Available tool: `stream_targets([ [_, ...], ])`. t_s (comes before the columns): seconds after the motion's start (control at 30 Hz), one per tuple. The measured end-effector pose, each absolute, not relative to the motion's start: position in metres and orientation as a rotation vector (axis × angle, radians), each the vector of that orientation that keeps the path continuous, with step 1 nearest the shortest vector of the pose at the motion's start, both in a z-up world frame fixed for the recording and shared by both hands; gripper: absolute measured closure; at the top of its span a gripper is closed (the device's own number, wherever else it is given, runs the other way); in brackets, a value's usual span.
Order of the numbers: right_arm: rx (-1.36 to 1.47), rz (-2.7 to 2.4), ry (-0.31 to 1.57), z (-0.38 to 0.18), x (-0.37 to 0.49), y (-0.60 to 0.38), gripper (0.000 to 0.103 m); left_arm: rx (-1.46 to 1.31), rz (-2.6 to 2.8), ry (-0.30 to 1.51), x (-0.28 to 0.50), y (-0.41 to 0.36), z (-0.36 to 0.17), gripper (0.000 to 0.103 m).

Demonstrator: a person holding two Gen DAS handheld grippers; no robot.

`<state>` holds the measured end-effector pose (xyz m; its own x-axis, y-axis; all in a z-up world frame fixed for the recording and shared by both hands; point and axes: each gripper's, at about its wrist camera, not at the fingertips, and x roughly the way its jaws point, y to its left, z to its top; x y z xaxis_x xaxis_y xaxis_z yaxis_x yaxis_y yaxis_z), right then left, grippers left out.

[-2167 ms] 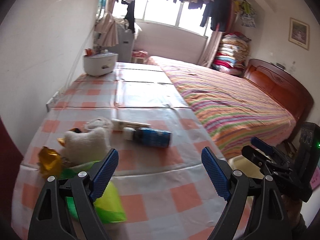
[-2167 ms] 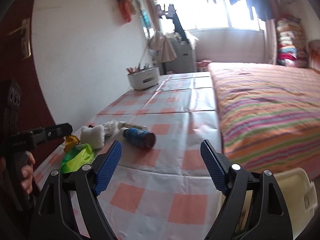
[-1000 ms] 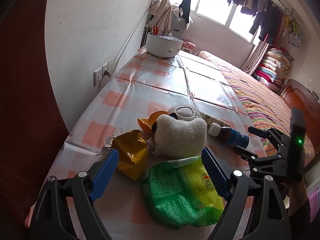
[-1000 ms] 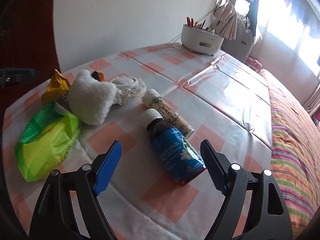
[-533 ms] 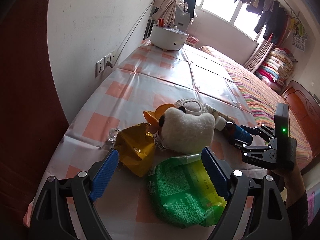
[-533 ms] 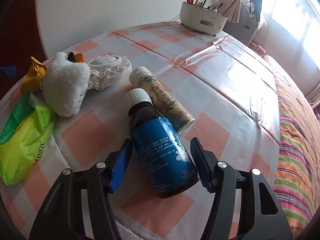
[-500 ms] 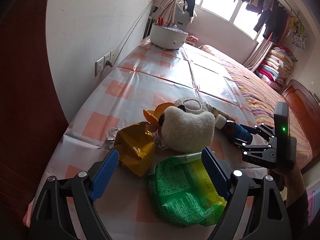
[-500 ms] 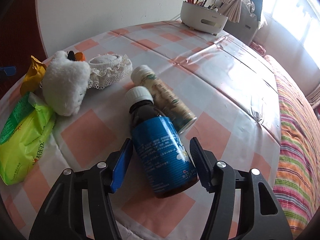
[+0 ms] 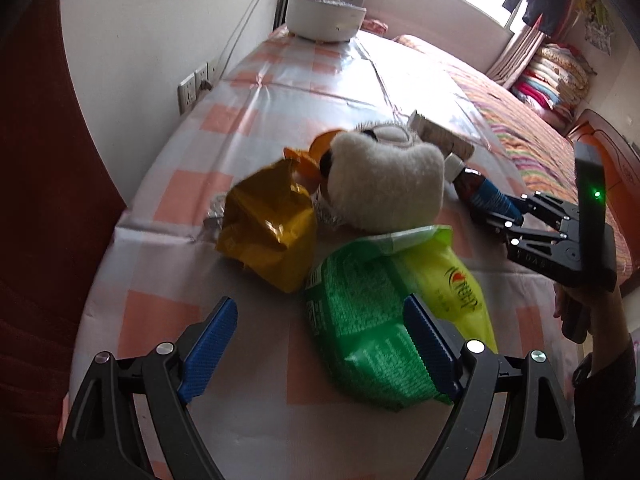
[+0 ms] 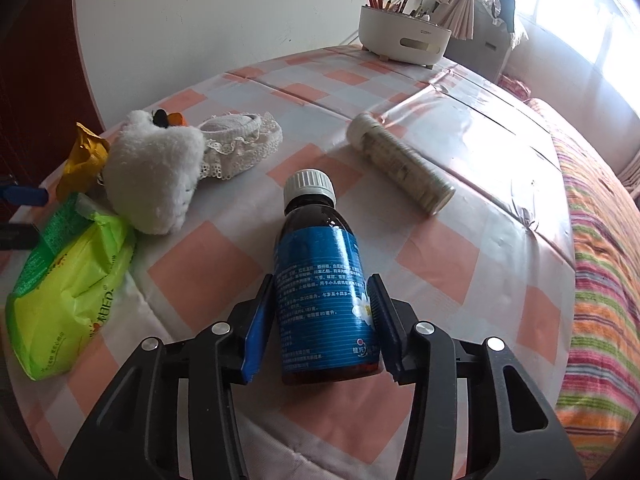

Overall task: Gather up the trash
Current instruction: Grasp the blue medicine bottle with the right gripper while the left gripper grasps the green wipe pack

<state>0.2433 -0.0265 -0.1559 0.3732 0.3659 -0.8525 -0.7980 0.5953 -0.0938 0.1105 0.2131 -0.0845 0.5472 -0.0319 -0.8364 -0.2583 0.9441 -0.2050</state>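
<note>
Right claw [image 10: 320, 320] clamps the bottle [image 10: 322, 280] near the table [image 10: 460, 256] edge.

Between my right gripper's [image 10: 320, 326] pads sat the brown bottle [image 10: 322, 280], low in the middle of the right wrist frame; its blue label [image 10: 320, 300] carried rows of small white Chinese print that I could not make out, a white flower at its right edge and a round logo near the bottom. At the lower left of that frame the green packet [image 10: 66, 292] showed red characters, blurred past reading. In the left wrist frame the same green packet [image 9: 384, 312] lay at centre, with a block of fine white print and a red logo, neither legible. The white organiser [image 10: 404, 38] at the top bore a tiny dark word I could not read.
</note>
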Motion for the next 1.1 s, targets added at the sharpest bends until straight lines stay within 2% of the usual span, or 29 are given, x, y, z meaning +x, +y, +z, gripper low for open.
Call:
stream_targets([
  [0.23,-0.412,0.771,0.878,-0.136,0.251,-0.052,0.061,-0.357,0.051,1.027,0.116,0.204,-0.098,0.021],
  [0.47,-0.121,0.726,0.858,-0.107,0.309,-0.087,0.061,-0.330,0.026,0.996,0.120,0.192,-0.099,0.023],
  [0.53,-0.091,0.708,0.850,-0.106,0.318,-0.092,0.061,-0.329,0.029,0.994,0.121,0.193,-0.102,0.032],
  [0.6,-0.065,0.702,0.852,-0.107,0.322,-0.097,0.061,-0.354,0.027,0.989,0.124,0.197,-0.104,0.051],
  [0.67,-0.039,0.708,0.855,-0.107,0.323,-0.100,0.061,-0.350,0.033,0.981,0.125,0.199,-0.104,0.060],
  [0.9,-0.020,0.713,0.856,-0.110,0.306,-0.102,0.061,-0.373,0.013,0.960,0.126,0.205,-0.107,0.080],
  [1.1,0.002,0.721,0.832,-0.099,0.290,-0.113,0.061,-0.413,-0.002,0.921,0.124,0.209,-0.102,0.088],
])
